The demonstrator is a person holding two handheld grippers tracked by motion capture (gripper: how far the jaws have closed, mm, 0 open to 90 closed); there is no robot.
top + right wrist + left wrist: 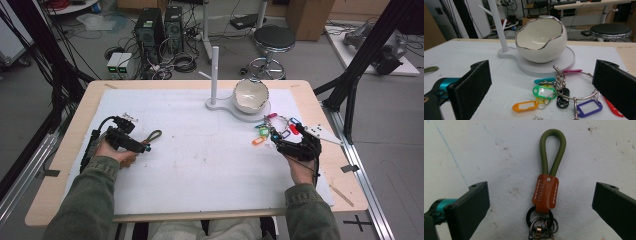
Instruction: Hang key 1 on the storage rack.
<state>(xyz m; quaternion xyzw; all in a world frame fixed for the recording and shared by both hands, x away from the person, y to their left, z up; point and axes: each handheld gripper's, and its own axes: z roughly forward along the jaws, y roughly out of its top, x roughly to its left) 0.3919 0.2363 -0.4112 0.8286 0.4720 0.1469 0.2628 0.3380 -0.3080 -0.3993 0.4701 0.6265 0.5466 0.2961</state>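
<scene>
A keychain with an olive cord loop (553, 152), a brown leather tab (545, 193) and dark metal rings (541, 222) lies flat on the white mat. My left gripper (540, 205) hovers over it, open, jaws wide on either side of the tab; in the high view the left gripper (131, 141) sits at the mat's left with the cord loop (154, 135) poking out. A wire ring of coloured key tags (560, 93) lies by the stand's base. My right gripper (541, 92) is open just behind the tags, also seen in the high view (285, 145).
A white egg-shaped bowl (541, 41) with a jagged silver rim stands on a white base (571, 61) with an upright post (214, 72), at the back middle of the wooden table (75, 125). A stool (274, 40) and computer cases (150, 30) stand behind the table.
</scene>
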